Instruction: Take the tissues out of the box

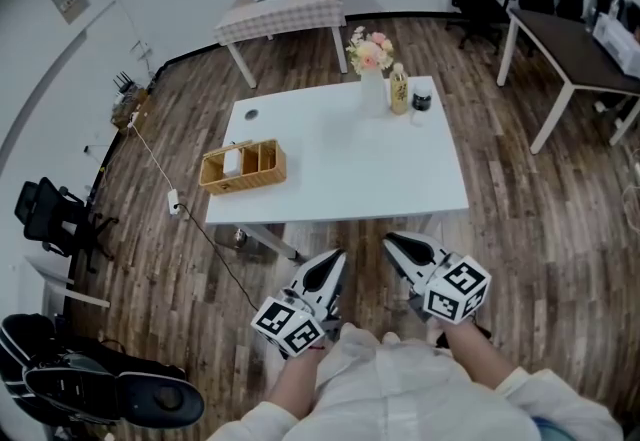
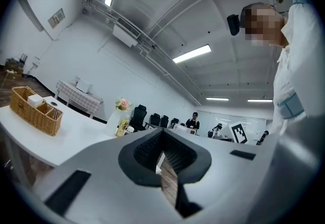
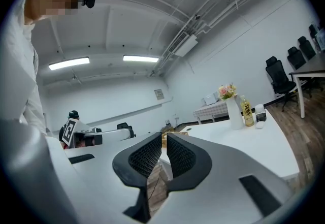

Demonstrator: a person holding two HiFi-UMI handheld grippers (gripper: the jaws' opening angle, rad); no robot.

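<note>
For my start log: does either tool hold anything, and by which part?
Nothing is held. The left tool and the right tool are both shut and empty.

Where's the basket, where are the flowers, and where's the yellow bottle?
basket [image 1: 245,181], head view, on its front wall.
flowers [image 1: 369,52], head view, on the pink blooms.
yellow bottle [image 1: 400,94], head view, on its body.
</note>
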